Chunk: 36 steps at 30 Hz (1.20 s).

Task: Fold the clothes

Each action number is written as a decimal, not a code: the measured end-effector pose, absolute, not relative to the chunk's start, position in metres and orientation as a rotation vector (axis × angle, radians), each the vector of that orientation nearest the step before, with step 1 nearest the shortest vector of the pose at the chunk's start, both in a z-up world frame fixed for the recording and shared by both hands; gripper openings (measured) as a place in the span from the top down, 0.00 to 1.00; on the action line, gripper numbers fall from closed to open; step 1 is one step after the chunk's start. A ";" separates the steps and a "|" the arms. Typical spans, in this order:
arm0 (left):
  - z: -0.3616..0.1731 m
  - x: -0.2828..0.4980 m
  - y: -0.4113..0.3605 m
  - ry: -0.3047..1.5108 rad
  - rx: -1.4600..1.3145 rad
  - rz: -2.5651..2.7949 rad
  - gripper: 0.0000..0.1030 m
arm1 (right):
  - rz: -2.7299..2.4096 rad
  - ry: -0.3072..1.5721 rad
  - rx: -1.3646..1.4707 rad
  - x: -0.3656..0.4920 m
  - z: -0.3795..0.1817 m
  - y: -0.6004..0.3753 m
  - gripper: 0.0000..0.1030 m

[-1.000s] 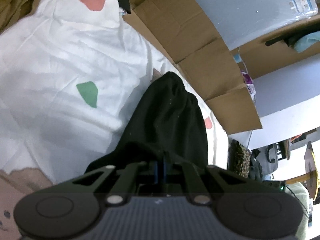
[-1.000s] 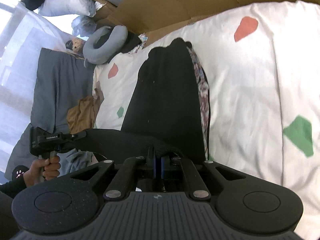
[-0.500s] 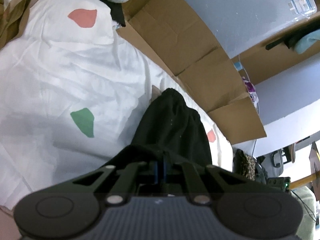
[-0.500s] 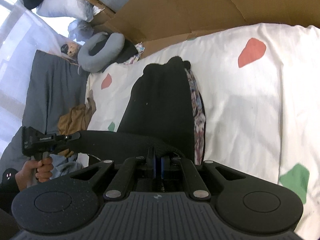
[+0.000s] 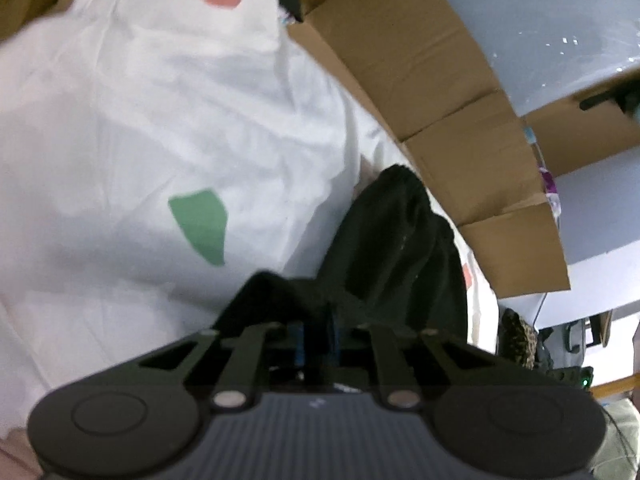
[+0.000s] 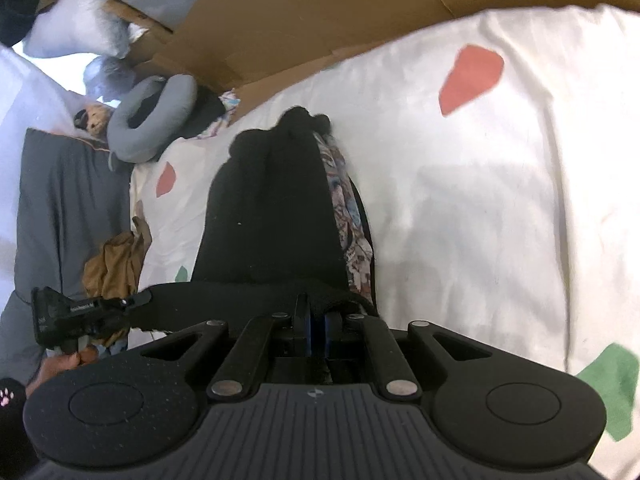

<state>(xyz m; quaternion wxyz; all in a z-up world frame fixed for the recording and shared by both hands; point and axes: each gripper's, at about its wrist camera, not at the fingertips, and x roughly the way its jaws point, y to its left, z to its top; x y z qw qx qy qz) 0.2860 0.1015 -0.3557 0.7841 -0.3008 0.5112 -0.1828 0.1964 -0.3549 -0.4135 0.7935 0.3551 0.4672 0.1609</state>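
Note:
A black garment [image 5: 396, 248] hangs stretched over the white bedsheet [image 5: 160, 120], its far end resting on the sheet. My left gripper [image 5: 318, 332] is shut on its near edge, with black cloth bunched over the fingertips. In the right wrist view the same black garment [image 6: 272, 216] runs away from me, a printed lining showing along its right side. My right gripper [image 6: 316, 328] is shut on another part of that near edge. The left gripper [image 6: 80, 312] appears at the far left there, held by a hand [image 6: 64, 364], with the edge taut between the two.
Brown cardboard [image 5: 432, 92] stands along the far side of the bed. A grey neck pillow [image 6: 152, 120], a dark grey blanket [image 6: 68, 208] and a crumpled tan garment [image 6: 116, 264] lie at the left. The sheet [image 6: 480, 200] has red and green patches.
Both grippers keep hold of the black garment and have shifted with it over the bed. The left wrist view is now blurred by motion, and the hanging cloth has bunched shorter.

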 end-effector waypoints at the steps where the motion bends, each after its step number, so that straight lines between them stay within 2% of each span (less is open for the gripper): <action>1: -0.358 0.285 0.101 1.110 -0.650 -0.391 0.80 | 0.343 1.006 0.773 0.197 -0.416 -0.355 0.93; 2: -0.360 0.284 0.101 1.118 -0.651 -0.388 0.74 | 0.341 1.008 0.783 0.197 -0.418 -0.355 0.85; 3: -0.361 0.283 0.101 1.125 -0.652 -0.385 0.70 | 0.338 1.009 0.793 0.197 -0.421 -0.355 0.71; 4: -0.363 0.283 0.100 1.132 -0.653 -0.381 0.63 | 0.335 1.011 0.802 0.197 -0.423 -0.355 0.64; 7: -0.369 0.280 0.100 1.154 -0.655 -0.372 0.55 | 0.335 1.021 0.822 0.191 -0.425 -0.355 0.63; 9: -0.372 0.277 0.099 1.165 -0.662 -0.364 0.54 | 0.345 1.023 0.816 0.187 -0.428 -0.352 0.56; 17: -0.376 0.277 0.096 1.166 -0.650 -0.364 0.52 | 0.345 1.010 0.915 0.179 -0.450 -0.348 0.56; 22: -0.377 0.286 0.093 1.146 -0.655 -0.353 0.53 | 0.405 1.038 0.854 0.191 -0.447 -0.342 0.57; 26: -0.368 0.294 0.093 1.112 -0.678 -0.379 0.54 | 0.445 1.040 0.837 0.201 -0.442 -0.340 0.76; 32: -0.357 0.311 0.088 1.062 -0.696 -0.403 0.54 | 0.455 0.995 0.883 0.218 -0.433 -0.347 0.74; 36: -0.358 0.320 0.090 1.046 -0.716 -0.384 0.54 | 0.432 0.970 0.928 0.230 -0.433 -0.355 0.60</action>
